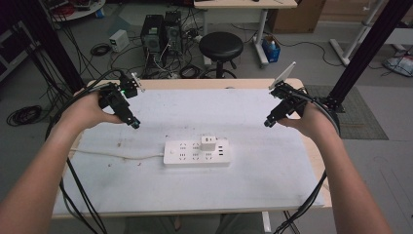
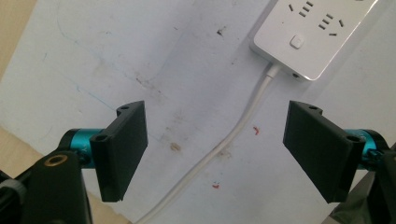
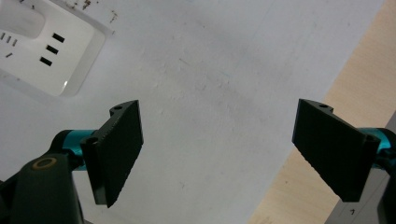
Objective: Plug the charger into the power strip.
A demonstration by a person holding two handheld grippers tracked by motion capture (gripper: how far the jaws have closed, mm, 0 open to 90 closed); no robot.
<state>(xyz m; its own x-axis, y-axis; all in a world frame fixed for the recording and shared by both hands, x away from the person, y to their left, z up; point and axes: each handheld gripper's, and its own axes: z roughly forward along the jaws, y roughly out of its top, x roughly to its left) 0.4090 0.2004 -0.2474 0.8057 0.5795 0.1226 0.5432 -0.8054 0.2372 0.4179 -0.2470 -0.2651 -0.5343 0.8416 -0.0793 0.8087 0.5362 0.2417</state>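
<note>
A white power strip (image 1: 196, 152) lies flat near the middle of the table (image 1: 146, 185), on its white sheet, long side running left to right. A small white plug adapter (image 1: 208, 143) sits in one of its sockets, toward the right end and on the far row. The strip's white cord (image 1: 117, 155) leaves its left end and trails off leftward across the sheet to the table's edge.

The left gripper (image 1: 135, 124) is held above the left part of the table, left of and a little beyond the strip, well apart from it. Its jaws stand wide, released, with nothing between them; in the left gripper view (image 2: 215, 156) the cord runs across the sheet beneath the gap and the strip's switch end shows beyond.

The right gripper (image 1: 268, 123) hangs over the right part of the table, right of and a little beyond the strip, also apart from it. Its jaws are spread and empty; the right gripper view (image 3: 217, 156) looks down on bare sheet, with a corner of the strip off to one side and the table's wooden edge to the other.
</note>
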